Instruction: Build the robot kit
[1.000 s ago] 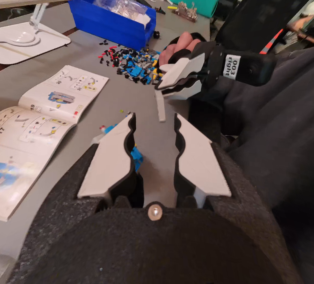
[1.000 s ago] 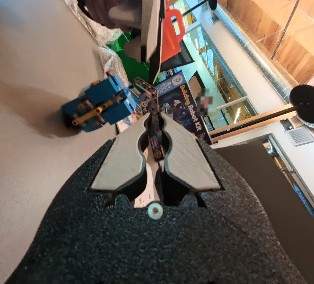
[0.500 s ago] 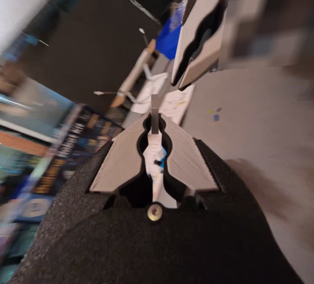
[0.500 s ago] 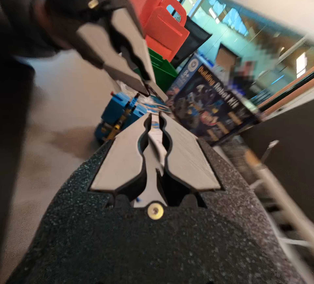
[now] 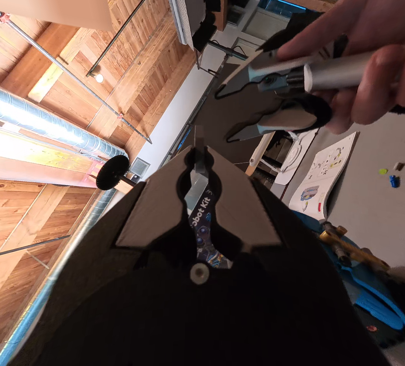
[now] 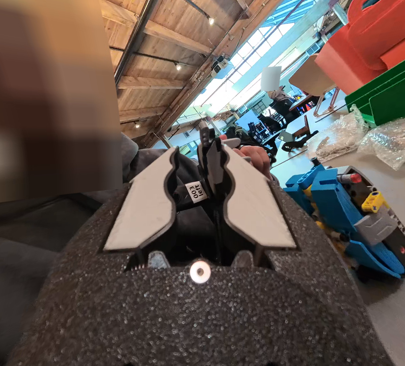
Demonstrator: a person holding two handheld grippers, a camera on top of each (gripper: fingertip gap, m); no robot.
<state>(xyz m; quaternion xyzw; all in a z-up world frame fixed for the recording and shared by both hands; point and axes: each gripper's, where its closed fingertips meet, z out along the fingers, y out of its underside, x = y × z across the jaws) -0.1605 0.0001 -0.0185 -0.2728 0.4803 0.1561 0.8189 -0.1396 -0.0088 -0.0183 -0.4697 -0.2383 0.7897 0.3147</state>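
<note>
My left gripper (image 5: 198,150) is shut on a thin grey beam (image 5: 199,139) that sticks out past its fingertips, held up in the air. My right gripper (image 6: 200,150) is open and holds nothing. In the left wrist view the right gripper (image 5: 221,119) is up to the right of the beam with its jaws apart, held by a hand (image 5: 361,37). In the right wrist view the left gripper (image 6: 213,162) stands just beyond my open right fingers with the holed grey beam (image 6: 204,133) in its tips. A blue brick model (image 6: 328,200) sits on the table to the right.
An open instruction booklet (image 5: 324,175) and small loose parts (image 5: 382,171) lie on the grey table (image 5: 372,213). The blue model (image 5: 372,285) is low at the right. Bubble-wrap bags (image 6: 350,136), a green bin (image 6: 383,97) and red bins (image 6: 372,27) stand behind. Less than 4 cm separates the two grippers' tips.
The grey beam has passed from my right gripper to my left. The left pads closed on it, then the right jaws opened and let go. Both grippers have tilted upward.
</note>
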